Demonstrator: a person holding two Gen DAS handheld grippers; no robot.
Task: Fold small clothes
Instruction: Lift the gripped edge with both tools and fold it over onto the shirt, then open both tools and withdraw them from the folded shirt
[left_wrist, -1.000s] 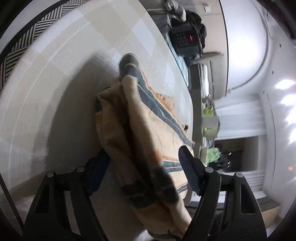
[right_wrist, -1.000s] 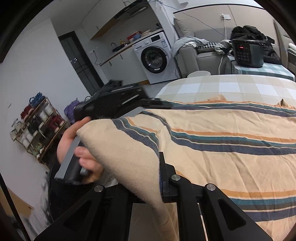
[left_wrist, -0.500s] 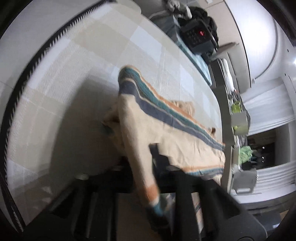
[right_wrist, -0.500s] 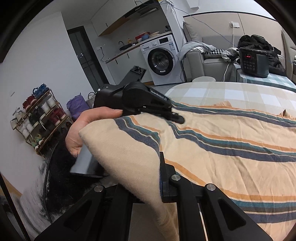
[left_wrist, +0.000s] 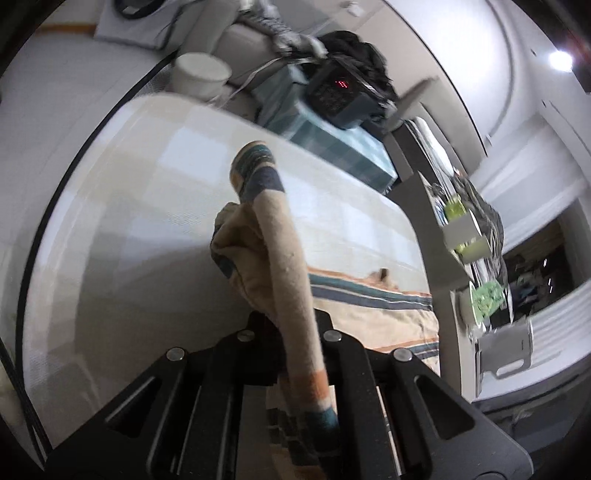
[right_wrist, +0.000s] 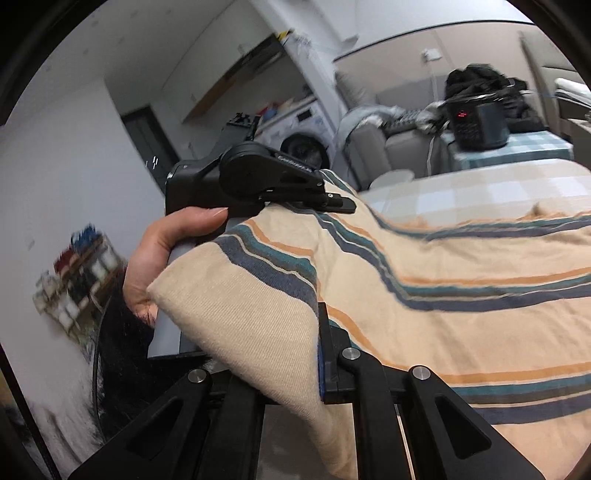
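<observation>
A beige garment with blue, teal and orange stripes is held up over the checked table. My left gripper is shut on one bunched edge of the garment; it also shows in the right wrist view, with the person's hand on its handle. My right gripper is shut on another corner of the cloth. The far part of the garment lies on the table.
A dark appliance with a red display stands on a teal checked side table beyond the table's far edge. A white round stool, a sofa with clothes, a washing machine and a shoe rack are around.
My left gripper has closed on the garment's edge and lifted it, turning toward the far end of the table. The right gripper keeps its grip and has risen slightly.
</observation>
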